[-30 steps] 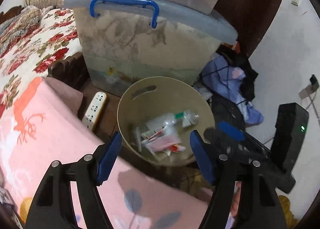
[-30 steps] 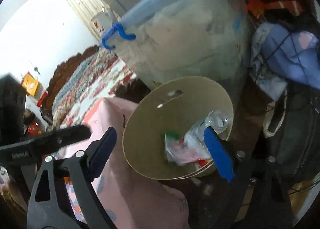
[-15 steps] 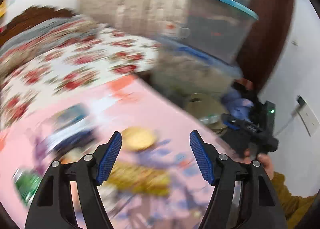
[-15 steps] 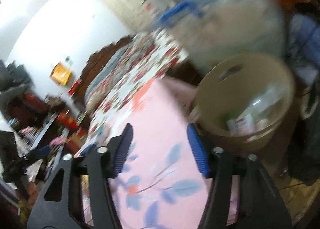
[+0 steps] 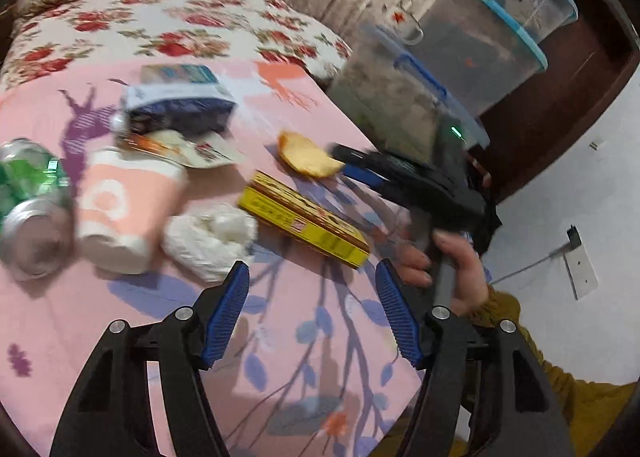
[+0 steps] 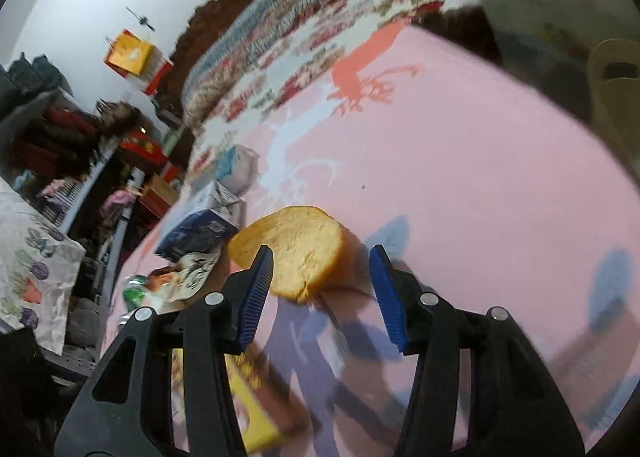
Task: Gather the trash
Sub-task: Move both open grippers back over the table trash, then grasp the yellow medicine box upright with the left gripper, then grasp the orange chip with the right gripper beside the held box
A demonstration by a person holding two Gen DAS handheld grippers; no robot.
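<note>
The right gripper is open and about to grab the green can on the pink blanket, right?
Not quite. The right gripper is open over the pink blanket, but the right wrist view shows the piece of bread lined up between its fingers, not the green can, which lies farther off beside the paper cup.

Home bedroom. Bed with red-and-white floral quilt (image 5: 168,29) at far left, pink printed blanket (image 5: 304,337) spread near. Stacked clear plastic storage bins with blue rims (image 5: 496,25) at far right beside dark wooden door (image 5: 568,89). Wall socket on white wall (image 5: 582,269) at right. Cluttered shelves with red boxes (image 6: 132,145) at far left in the right wrist view.
</note>
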